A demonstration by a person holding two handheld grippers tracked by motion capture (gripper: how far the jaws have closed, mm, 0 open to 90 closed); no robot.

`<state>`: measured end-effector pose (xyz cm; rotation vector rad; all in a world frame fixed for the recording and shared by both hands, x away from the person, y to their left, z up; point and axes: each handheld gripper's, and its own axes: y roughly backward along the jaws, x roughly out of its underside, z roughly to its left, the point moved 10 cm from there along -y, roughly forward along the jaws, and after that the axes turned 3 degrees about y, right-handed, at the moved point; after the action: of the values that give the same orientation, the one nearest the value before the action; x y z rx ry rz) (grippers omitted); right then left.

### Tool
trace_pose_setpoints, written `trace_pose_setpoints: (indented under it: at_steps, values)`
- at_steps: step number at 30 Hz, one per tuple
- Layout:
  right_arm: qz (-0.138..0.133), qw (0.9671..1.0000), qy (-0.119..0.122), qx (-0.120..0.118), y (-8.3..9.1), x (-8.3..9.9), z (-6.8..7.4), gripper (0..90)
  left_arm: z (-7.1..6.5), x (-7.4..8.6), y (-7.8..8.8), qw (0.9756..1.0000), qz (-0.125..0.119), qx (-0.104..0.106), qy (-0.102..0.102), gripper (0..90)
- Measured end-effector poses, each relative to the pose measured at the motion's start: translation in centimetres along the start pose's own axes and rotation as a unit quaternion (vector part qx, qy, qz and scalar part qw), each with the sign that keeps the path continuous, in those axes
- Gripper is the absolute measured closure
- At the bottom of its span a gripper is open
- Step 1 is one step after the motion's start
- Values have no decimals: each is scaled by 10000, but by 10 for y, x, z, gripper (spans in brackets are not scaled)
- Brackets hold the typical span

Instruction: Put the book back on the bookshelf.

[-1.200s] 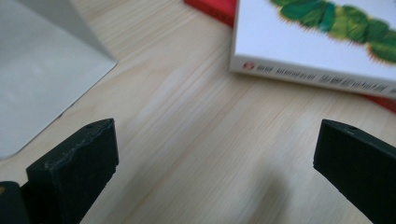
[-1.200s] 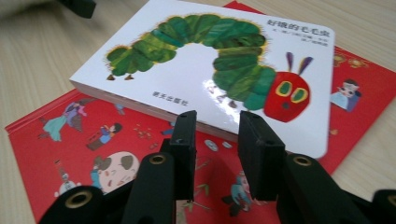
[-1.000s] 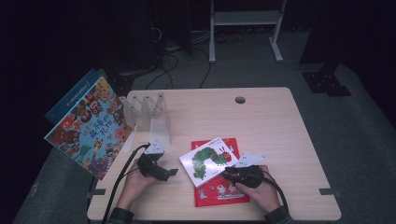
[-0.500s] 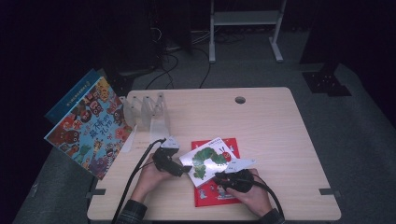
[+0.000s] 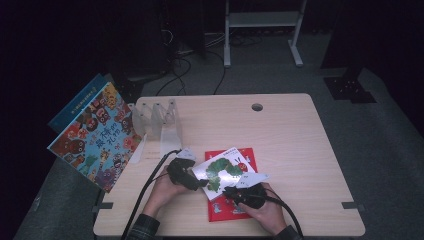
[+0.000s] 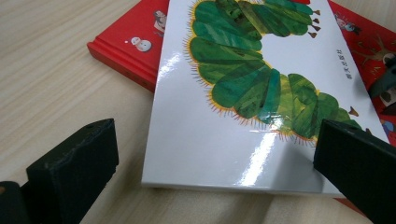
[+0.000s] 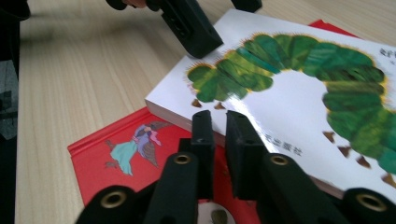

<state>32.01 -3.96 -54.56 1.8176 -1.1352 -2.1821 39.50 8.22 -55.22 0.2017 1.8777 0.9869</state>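
Note:
A white picture book with a green caterpillar (image 5: 222, 172) lies askew on top of a red book (image 5: 245, 155) near the table's front edge. My left gripper (image 5: 200, 184) is at the white book's left edge. In the left gripper view it (image 6: 219, 140) stands open, its jaws wide on either side of the white book (image 6: 243, 84) without touching it. My right gripper (image 5: 232, 192) is at the book's near edge. Its jaws (image 7: 220, 121) have just been closing and now pinch the edge of the white book (image 7: 299, 98) above the red book (image 7: 116, 149).
The wooden table (image 5: 300, 140) has a cable hole (image 5: 257, 107) at the back. A clear book stand (image 5: 157, 120) sits at the back left. A colourful book (image 5: 97, 135) leans off the table's left side in front of a blue one (image 5: 75, 105).
My left gripper has moved right, up to the white book's edge. The right gripper has shifted slightly left and its jaws have closed on the book's near edge.

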Motion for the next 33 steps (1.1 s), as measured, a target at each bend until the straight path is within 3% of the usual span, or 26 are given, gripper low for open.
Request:
trace_pose_setpoints:
  at_steps: [2,4,8,11,22,29,33]
  values:
    - [58,9999,-51,-130,-2,0,4,868,0,0,0,10000,34,34,-5,0]
    - [116,9999,3,-79,-4,0,5,893,-2,1,-1,9999,54,98,40,0]
    - [182,9998,48,-37,-7,1,9,897,-7,1,-5,9994,122,287,146,0]
    - [185,9997,30,-153,-12,3,16,897,-10,2,-8,9987,185,434,208,0]
    - [90,9999,7,-92,-13,2,18,898,-10,-1,-8,9987,355,302,213,0]
    - [112,9999,-23,-82,-15,1,18,898,-14,-25,15,9984,-268,408,272,36]
    - [134,9999,-33,-83,-17,0,19,898,-23,-38,27,9980,-453,428,113,38]
